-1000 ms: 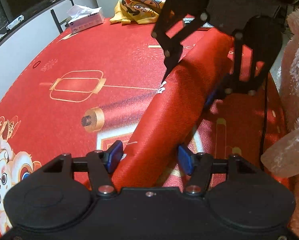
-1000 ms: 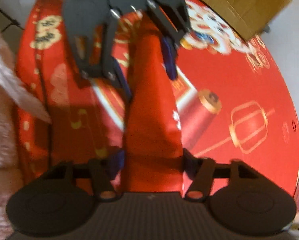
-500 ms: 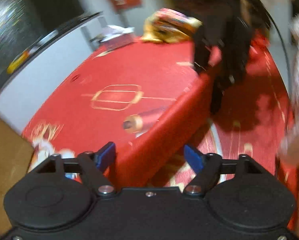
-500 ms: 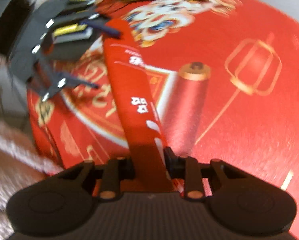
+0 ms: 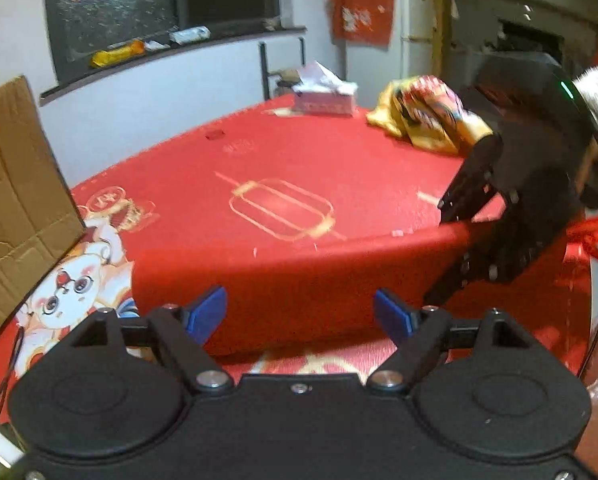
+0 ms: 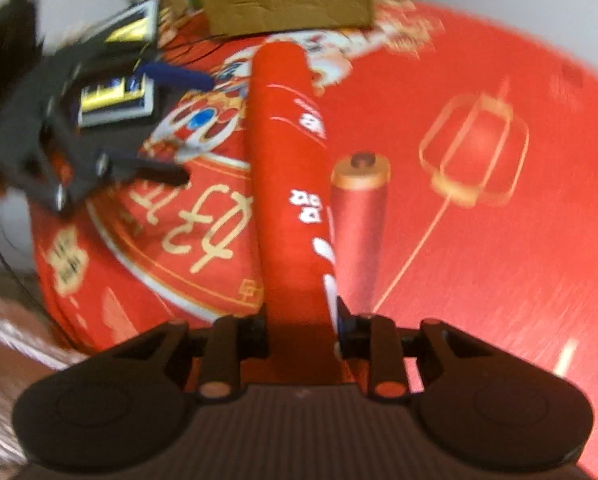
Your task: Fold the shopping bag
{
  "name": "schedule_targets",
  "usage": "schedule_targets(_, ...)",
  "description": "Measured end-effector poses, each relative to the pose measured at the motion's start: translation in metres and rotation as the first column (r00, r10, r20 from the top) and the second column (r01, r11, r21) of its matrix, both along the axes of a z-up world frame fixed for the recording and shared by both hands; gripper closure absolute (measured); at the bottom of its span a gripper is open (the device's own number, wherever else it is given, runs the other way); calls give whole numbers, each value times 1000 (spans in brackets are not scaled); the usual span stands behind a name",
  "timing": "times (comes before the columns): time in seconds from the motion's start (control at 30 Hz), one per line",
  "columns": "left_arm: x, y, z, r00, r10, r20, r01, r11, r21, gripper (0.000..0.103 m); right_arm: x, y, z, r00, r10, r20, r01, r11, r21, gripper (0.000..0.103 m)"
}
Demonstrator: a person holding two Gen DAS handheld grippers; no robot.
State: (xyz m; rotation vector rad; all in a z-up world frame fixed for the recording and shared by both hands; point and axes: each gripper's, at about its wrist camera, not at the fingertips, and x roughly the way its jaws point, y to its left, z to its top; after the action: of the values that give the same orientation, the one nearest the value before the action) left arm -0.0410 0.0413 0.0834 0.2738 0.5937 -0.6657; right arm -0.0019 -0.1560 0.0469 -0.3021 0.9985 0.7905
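Red cloth (image 5: 299, 168) printed with gold lanterns and a cartoon figure covers the table in both views. In the left wrist view we see a cardboard box (image 5: 15, 200) at the left edge, a tissue box (image 5: 323, 98) at the far side in the upper middle, and a yellow bundle (image 5: 423, 120) to its right, with a dark window (image 5: 159, 4) in the upper left.

Our bag (image 5: 299, 280), a long red fold with white print, lies across the lower middle of that view, running from centre-left to the right. In the right wrist view the bag (image 6: 291, 184) runs up the middle of the frame from the bottom.

Our left gripper (image 5: 299, 312) stands wide, its jaws having just been opening; the blue pads (image 5: 203, 312) sit clear of the bag, which shows beyond and between them. Our right gripper (image 6: 299, 332) is narrow, its jaws having just been closing, and it clamps the near end of the bag. In the left wrist view we see the right gripper (image 5: 459, 240) at the right, on the bag's far end.
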Motion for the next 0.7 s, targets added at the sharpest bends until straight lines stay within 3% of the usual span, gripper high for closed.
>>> schedule_targets(0.07, -3, 1, 9, 1000, -23, 0, 23, 999, -23, 21, -13, 13, 2, 986, 113, 123, -100, 989, -111, 77)
schedule_targets(0.13, 0, 0, 16, 997, -79, -18, 79, 997, -14, 21, -34, 28, 4, 927, 286, 244, -224, 941, -254, 77)
schedule_targets(0.17, 2, -2, 17, 994, -105, -21, 105, 994, 2, 20, -48, 34, 1, 868, 397, 298, -297, 896, -329, 77)
schedule_targets(0.27, 12, -11, 9, 982, -168, -88, 175, 982, 71, 15, -86, 43, -11, 639, 665, 387, -442, 728, -524, 77)
schedule_targets(0.3, 16, -15, 3, 973, -184, -141, 198, 976, 87, 15, -94, 44, -17, 579, 717, 388, -465, 682, -565, 77)
schedule_targets(0.33, 19, -18, -4, 960, -200, -196, 222, 970, 100, 15, -96, 44, -22, 558, 737, 381, -472, 660, -585, 77)
schedule_targets(0.37, 19, -21, -11, 947, -209, -245, 240, 965, 105, 16, -99, 45, -27, 538, 755, 374, -478, 639, -603, 77)
schedule_targets(0.4, 20, -22, -15, 939, -208, -273, 242, 965, 100, 16, -98, 45, -30, 539, 756, 372, -475, 638, -606, 76)
schedule_targets(0.5, 25, -17, -22, 919, -179, -350, 204, 978, 34, 17, -97, 43, -32, 546, 737, 400, -444, 658, -608, 73)
schedule_targets(0.57, 27, -14, -26, 905, -175, -387, 192, 981, 7, 16, -97, 41, -31, 551, 717, 427, -402, 677, -617, 53)
schedule_targets(0.7, 22, -17, -30, 912, -164, -376, 187, 982, 27, 14, -97, 33, -16, 581, 668, 465, -330, 715, -616, 45)
